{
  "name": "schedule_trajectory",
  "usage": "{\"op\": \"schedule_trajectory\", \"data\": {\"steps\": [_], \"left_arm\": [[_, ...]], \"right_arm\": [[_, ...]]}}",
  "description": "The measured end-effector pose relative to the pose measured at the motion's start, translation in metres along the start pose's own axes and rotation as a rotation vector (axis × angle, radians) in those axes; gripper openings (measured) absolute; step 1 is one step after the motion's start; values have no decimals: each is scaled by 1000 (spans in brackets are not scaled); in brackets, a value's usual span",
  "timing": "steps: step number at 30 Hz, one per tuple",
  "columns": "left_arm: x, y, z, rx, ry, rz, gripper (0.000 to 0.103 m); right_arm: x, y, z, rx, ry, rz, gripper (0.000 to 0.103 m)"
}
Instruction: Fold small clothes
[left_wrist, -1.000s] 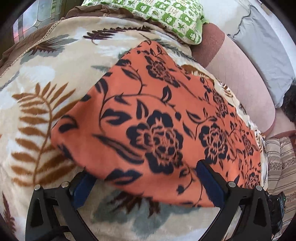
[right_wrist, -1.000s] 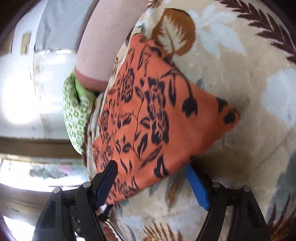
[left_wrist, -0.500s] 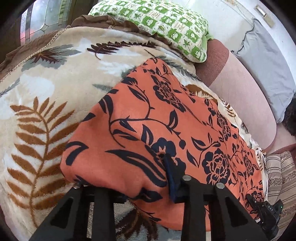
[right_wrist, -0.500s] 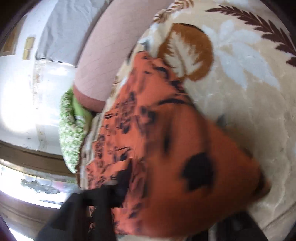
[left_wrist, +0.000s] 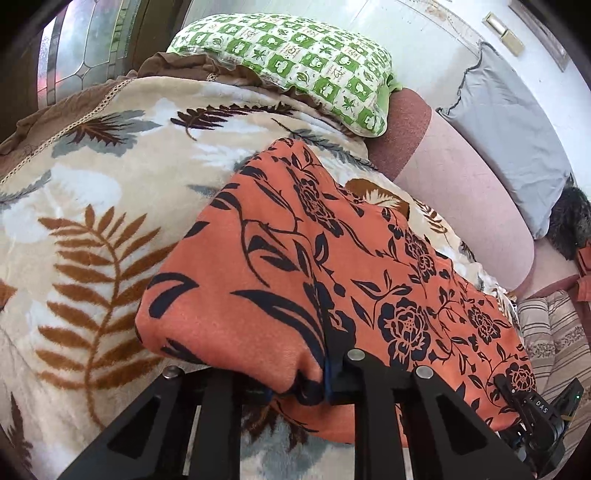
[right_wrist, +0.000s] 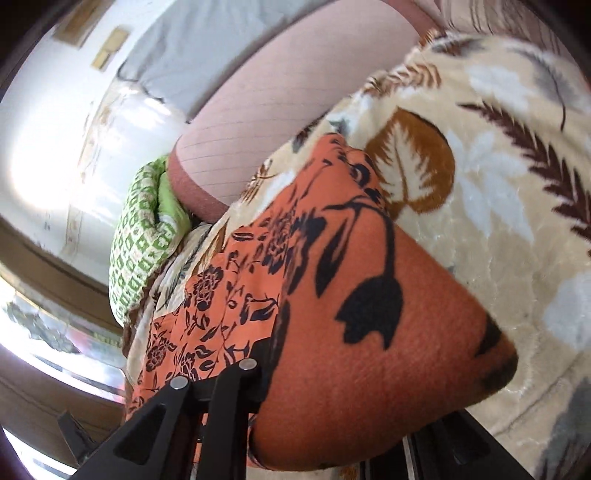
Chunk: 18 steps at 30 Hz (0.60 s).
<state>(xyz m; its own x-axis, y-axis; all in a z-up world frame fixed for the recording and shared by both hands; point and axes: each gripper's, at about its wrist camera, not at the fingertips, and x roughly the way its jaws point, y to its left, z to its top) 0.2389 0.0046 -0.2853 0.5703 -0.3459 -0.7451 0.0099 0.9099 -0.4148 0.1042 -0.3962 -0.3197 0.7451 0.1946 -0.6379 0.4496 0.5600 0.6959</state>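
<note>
An orange cloth with black flowers lies spread on a leaf-patterned blanket. My left gripper is at the cloth's near corner. Its jaws are closing, with the edge bunched between them and the blue pad pressed into the fabric. In the right wrist view the same cloth rises in a fold off the blanket. My right gripper has its jaws closing on that corner, which drapes over and hides the right finger. The right gripper's black body shows at the cloth's far corner.
A green-checked pillow lies at the head of the bed. A pink bolster and a grey pillow run along the wall side. A striped cushion sits at the right. A window is behind the bed.
Both grippers went from wide open around the cloth's near corners to pinched on them. Both have lifted, and the cloth's edge now rises off the blanket.
</note>
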Motion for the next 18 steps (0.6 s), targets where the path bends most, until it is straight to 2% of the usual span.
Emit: {"op": "schedule_trajectory", "data": {"steps": [7, 12, 14, 15, 18], "left_arm": [[-21, 9, -24, 25, 13, -2, 19], [-26, 17, -43, 42, 41, 4, 19], [-22, 21, -47, 41, 53, 21, 22], [-19, 26, -48, 18, 63, 22, 27], [-15, 34, -48, -38, 81, 16, 42]], "right_arm": [[-21, 1, -12, -37, 1, -11, 17], [-34, -17, -23, -17, 28, -13, 17], [-30, -26, -27, -10, 72, -32, 17], [-28, -34, -27, 11, 96, -40, 20], [-21, -62, -24, 168, 188, 5, 28]]}}
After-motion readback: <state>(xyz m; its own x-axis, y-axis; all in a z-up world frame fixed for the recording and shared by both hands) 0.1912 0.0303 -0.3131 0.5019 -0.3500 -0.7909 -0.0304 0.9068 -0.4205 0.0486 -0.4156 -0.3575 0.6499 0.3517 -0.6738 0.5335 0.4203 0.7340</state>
